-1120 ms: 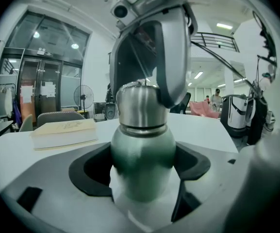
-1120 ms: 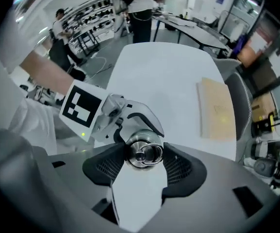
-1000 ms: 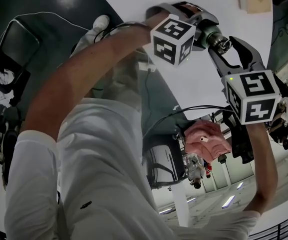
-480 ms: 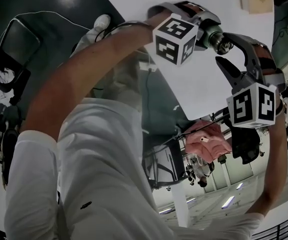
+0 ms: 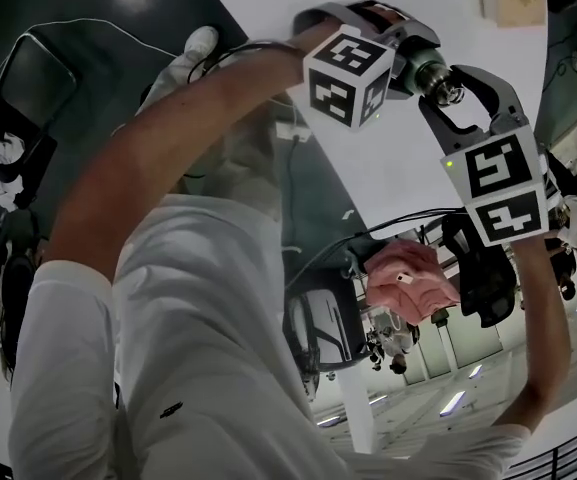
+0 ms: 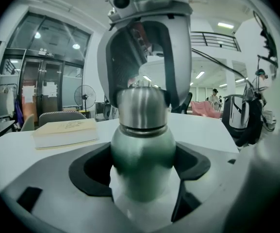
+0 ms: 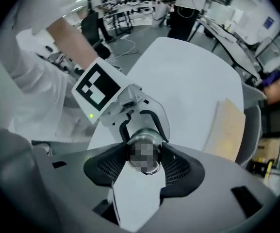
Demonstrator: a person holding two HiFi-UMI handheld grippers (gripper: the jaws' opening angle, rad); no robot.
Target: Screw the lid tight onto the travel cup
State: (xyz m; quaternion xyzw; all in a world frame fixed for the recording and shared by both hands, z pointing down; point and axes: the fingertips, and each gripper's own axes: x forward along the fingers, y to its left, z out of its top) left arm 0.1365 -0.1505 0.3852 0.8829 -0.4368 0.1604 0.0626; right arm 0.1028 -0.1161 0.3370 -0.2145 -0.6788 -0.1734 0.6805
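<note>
A green metal travel cup (image 6: 142,164) with a silver lid (image 6: 142,108) is held over the white table (image 5: 388,168). My left gripper (image 5: 413,60) is shut on the cup's body, whose sides rest against both black pads (image 6: 89,171). My right gripper (image 5: 458,96) comes down on the lid (image 7: 143,157) from above. Its jaws have just been closing, with the lid between them, and both pads (image 7: 103,166) now press on it. In the head view the cup (image 5: 430,71) shows between the two marker cubes.
A pale book (image 6: 64,132) lies on the far part of the table (image 7: 193,86). A dark chair (image 5: 28,78) stands at the left on the floor. A pink cloth (image 5: 413,278) and a black bag (image 6: 241,120) are beyond the table's edge.
The right gripper rolled about the lid and came back close to its first pose, with its jaws closer on the lid. The left gripper and the cup stayed put.
</note>
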